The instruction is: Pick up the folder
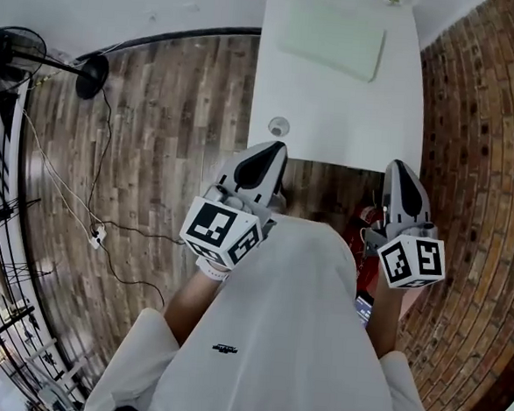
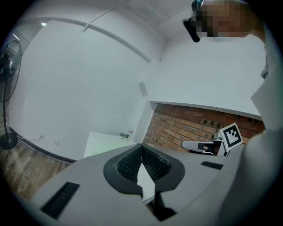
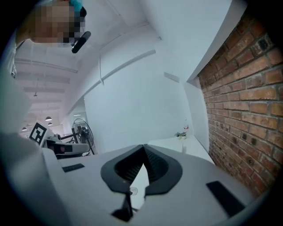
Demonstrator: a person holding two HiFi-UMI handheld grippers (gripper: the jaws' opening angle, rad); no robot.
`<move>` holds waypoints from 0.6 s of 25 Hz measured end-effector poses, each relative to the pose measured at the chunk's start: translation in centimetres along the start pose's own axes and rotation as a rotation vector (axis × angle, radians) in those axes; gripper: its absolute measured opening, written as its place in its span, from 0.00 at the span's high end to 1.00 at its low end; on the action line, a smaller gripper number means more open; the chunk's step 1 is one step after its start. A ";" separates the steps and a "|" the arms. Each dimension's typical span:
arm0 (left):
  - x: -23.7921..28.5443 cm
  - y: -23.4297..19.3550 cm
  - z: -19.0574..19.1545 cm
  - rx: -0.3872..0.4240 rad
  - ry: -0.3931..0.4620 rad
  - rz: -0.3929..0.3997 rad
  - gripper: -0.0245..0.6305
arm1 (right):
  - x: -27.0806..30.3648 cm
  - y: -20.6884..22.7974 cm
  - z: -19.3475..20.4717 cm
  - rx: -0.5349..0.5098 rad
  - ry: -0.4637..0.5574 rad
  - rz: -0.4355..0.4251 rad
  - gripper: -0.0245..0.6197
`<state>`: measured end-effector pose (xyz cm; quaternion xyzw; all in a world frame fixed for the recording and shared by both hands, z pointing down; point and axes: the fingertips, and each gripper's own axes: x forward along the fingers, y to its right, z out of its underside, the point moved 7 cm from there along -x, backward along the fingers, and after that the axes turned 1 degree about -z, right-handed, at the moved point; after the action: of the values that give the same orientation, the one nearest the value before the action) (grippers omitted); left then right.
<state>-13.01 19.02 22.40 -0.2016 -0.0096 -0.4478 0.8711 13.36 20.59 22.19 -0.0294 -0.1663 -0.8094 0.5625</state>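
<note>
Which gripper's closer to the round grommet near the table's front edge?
Left. The left gripper sits at the table edge, tip right beside the round grommet. The right gripper is by the table's other front corner, well off to the side.

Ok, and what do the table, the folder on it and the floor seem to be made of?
The table is white, smooth and matte, probably laminate or painted board; no grain shows. The folder is pale green and flat with rounded corners, likely plastic, though card is possible. The floor is wood or wood-look planks: brown streaked boards with a slight sheen.
</note>
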 end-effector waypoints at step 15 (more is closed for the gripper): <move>8.0 -4.3 -1.7 -0.037 -0.066 -0.036 0.93 | 8.0 4.4 -2.0 -0.005 -0.064 0.004 0.95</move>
<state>-11.89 9.95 23.90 -0.2324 -0.0337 -0.4565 0.8582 14.77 11.36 23.21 -0.0568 -0.1822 -0.8072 0.5586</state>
